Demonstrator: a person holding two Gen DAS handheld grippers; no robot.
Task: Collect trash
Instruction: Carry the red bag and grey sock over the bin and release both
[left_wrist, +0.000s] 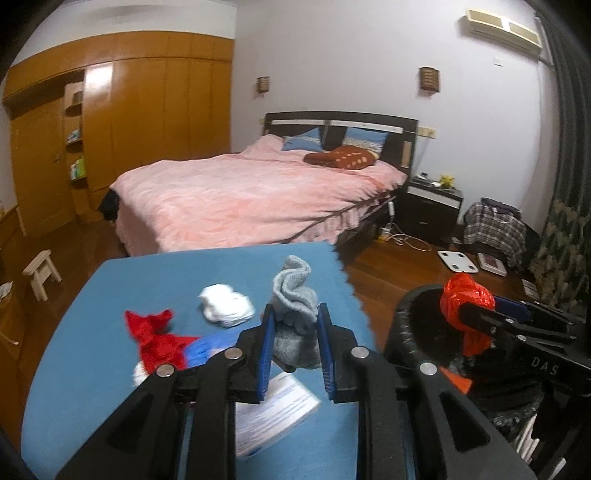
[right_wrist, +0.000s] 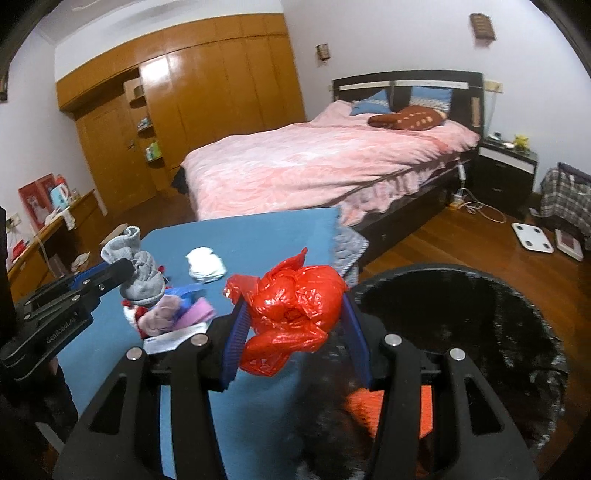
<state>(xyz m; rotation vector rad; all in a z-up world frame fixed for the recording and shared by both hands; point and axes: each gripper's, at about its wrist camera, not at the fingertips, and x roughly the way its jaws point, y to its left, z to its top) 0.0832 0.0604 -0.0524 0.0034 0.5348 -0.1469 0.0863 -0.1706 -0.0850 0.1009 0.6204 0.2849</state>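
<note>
My left gripper (left_wrist: 295, 314) is shut on a crumpled grey sock (left_wrist: 295, 291) and holds it above the blue table (left_wrist: 147, 280); the right wrist view shows this gripper (right_wrist: 123, 267) at the left with the sock (right_wrist: 144, 277). A scrunched red plastic bag (right_wrist: 295, 306) sits between the blue pads of my right gripper (right_wrist: 293, 299), which is shut on it. The bag hangs at the table's right edge, beside the rim of a black-lined bin (right_wrist: 461, 314). From the left wrist the right gripper (left_wrist: 476, 317) and red bag (left_wrist: 465, 295) appear over the bin (left_wrist: 417, 325).
On the table lie a white tissue wad (left_wrist: 227, 304), a red scrap (left_wrist: 155, 332), a printed paper (left_wrist: 280, 402) and purple pieces (right_wrist: 166, 314). Something orange (right_wrist: 369, 406) lies in the bin. Behind stand a pink bed (left_wrist: 251, 192), a wardrobe and a small stool (left_wrist: 40, 273).
</note>
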